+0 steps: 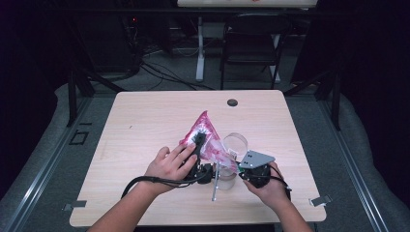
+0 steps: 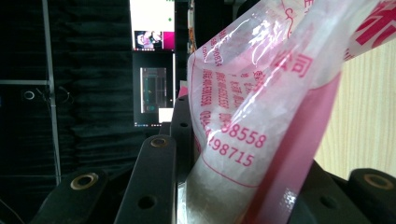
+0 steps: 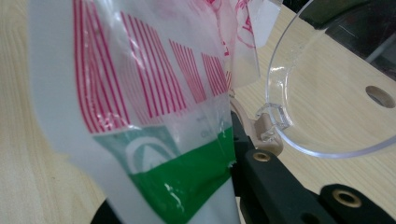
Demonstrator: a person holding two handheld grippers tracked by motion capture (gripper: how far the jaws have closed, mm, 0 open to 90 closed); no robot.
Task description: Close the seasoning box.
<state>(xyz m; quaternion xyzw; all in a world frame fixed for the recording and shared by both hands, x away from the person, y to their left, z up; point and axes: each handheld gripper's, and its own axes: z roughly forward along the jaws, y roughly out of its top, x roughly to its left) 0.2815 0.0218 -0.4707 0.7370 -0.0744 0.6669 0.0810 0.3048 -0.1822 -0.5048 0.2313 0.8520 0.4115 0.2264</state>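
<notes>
Here we have the plastic bag [image 1: 209, 140] stretched above the table [image 1: 145, 116], its long axis running from the far pink tip down toward us and to the right, ending over the clear cup [image 1: 235, 143]. We grip it at both ends: the left gripper [image 1: 197, 145] has its jaws partly closed on the pink printed part [image 2: 261, 121], and the right gripper [image 1: 238, 166] is clamped fully on the green-edged corner [image 3: 187, 172], beside the cup's rim [image 3: 280, 116]. The right hand [image 1: 270, 186] is nearer the cup. Both forearms reach in low.
</notes>
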